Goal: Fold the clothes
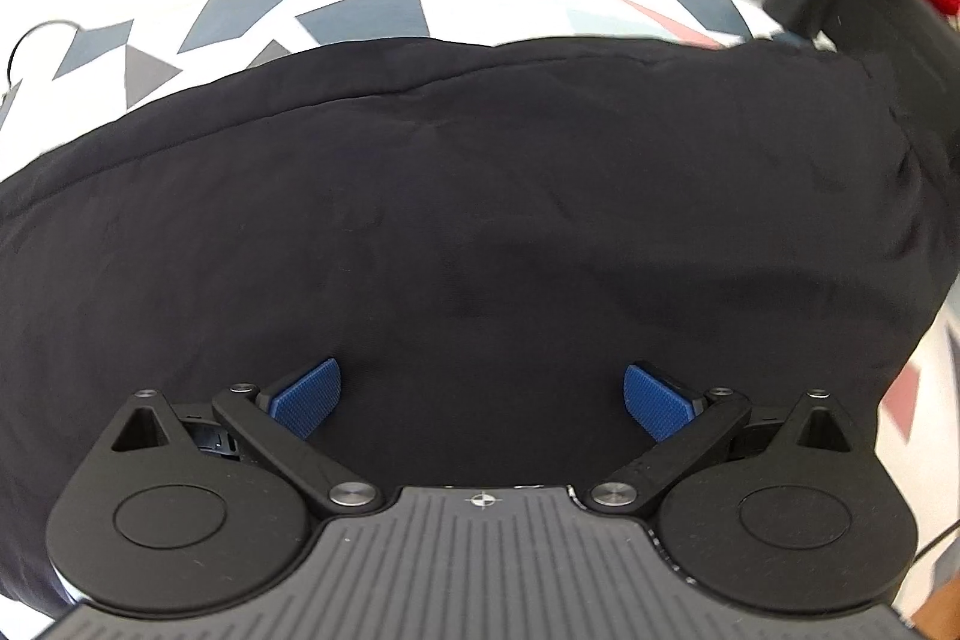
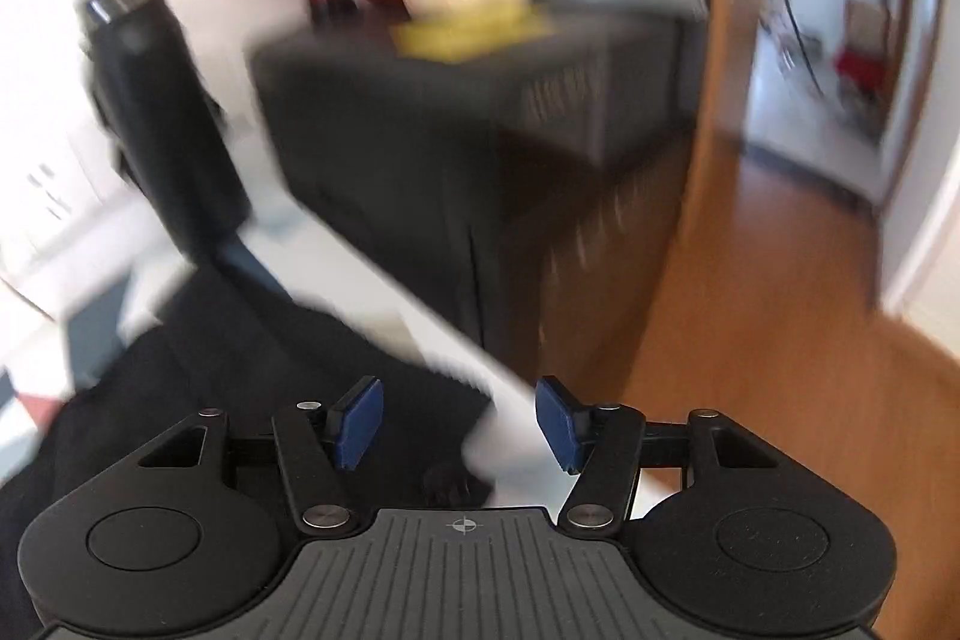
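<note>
Both my left gripper [image 1: 483, 403] and right gripper [image 2: 459, 424] hang apart and empty just above a black garment [image 1: 480, 196], soft and limp I judge, spread ahead on the patterned bedcover [image 1: 372, 10], best pinched at its far hem.

Bright daylight, fisheye-bent edges, right view motion-blurred
</note>
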{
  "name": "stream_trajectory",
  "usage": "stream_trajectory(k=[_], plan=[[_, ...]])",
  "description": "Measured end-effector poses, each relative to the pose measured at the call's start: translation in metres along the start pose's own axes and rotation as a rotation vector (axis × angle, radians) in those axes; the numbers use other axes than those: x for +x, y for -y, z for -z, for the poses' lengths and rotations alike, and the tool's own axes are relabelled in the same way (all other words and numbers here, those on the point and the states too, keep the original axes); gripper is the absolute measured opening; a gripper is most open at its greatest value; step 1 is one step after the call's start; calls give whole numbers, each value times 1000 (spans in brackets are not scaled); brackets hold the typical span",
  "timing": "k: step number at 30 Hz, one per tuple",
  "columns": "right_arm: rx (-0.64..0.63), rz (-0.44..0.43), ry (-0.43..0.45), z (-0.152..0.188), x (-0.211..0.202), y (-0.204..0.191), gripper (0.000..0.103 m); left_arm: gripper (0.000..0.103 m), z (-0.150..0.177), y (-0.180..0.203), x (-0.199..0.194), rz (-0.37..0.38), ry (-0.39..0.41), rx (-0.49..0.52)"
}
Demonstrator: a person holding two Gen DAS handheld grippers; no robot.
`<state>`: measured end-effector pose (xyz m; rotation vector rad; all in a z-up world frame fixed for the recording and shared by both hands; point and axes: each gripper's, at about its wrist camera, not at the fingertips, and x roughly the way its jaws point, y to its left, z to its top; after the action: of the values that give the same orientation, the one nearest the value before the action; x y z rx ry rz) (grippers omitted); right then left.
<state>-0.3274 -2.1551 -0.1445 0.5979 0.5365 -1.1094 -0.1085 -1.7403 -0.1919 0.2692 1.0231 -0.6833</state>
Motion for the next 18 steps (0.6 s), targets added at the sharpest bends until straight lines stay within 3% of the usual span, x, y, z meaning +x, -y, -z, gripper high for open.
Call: stream_trajectory(k=[3, 6, 8, 11, 13, 14, 18], plan=[[-90, -158, 6, -22, 7, -21, 56, 103, -8, -7, 0, -4, 27, -122], [-178, -261, -80, -36, 46, -55, 63, 103, -30, 10, 10, -10, 10, -96], [-207, -244, -132, -37, 76, -70, 63, 103, -43, 25, 14, -17, 20, -33], [-269, -260, -174, -34, 105, -84, 62, 103, -54, 28, 17, -56, 33, -44], [-323, -318, -195, -32, 108, -88, 38, 103, -55, 19, 14, -66, 43, -102], [-359, -346, -194, -32, 106, -90, 19, 103, -54, 13, 12, -72, 52, -132], [-407, -350, -163, -24, 95, -100, 8, 103, -55, -5, 22, -127, 36, -209]])
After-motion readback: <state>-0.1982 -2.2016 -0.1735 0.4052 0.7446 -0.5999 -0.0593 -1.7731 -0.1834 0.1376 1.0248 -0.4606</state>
